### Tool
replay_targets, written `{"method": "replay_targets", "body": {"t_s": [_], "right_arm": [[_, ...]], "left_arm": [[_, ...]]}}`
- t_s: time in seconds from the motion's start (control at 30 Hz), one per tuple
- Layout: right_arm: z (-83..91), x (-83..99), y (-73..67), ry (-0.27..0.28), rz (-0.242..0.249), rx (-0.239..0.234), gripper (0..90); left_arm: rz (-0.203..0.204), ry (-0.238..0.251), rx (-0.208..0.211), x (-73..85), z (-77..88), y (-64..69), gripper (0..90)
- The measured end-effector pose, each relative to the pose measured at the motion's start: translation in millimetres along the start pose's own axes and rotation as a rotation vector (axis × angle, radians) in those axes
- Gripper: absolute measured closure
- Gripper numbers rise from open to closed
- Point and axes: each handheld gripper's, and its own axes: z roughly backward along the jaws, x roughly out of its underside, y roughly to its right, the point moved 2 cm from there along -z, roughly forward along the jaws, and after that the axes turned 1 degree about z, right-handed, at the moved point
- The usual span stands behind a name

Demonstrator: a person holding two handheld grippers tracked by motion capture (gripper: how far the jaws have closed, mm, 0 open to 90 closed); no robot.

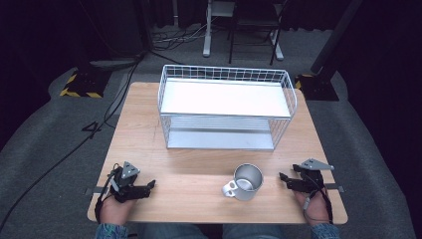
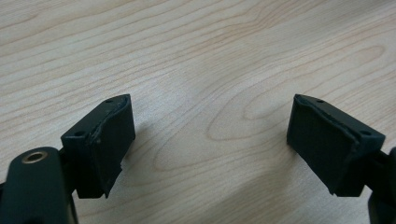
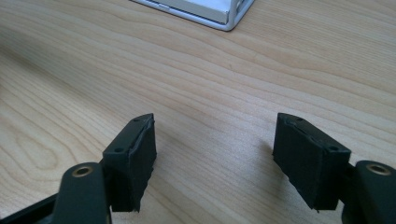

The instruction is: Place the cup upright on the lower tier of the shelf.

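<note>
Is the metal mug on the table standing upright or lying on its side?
Upright. In the high view the mug stands on the table with its round opening facing up and its handle pointing sideways, toward the left.

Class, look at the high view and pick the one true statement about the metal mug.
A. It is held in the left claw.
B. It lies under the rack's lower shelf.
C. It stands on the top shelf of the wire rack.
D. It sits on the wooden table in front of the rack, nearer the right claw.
D: the metal mug rests on the wooden table, before the wire rack, close to the right claw and far from the left claw.
</note>
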Motion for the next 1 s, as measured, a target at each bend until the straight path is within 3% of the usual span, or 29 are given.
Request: {"method": "replay_targets", "body": {"t_s": [0.3, 0.5, 1.0], "right_arm": [[0.0, 0.0, -0.1, 0.001, 0.000, 0.001, 30.3], [0.0, 0.0, -0.1, 0.001, 0.000, 0.002, 30.3], [0.0, 0.0, 0.1, -0.001, 0.000, 0.001, 30.1]], "left_arm": [[0.003, -0.004, 0.003, -0.6, -0.3, 0.3, 14.3], [0.026, 0.003, 0.030, -5.1, 4.4, 1.9, 14.1], [-0.032, 0.084, 0.128, -35.6, 29.8, 34.7, 14.3]]}}
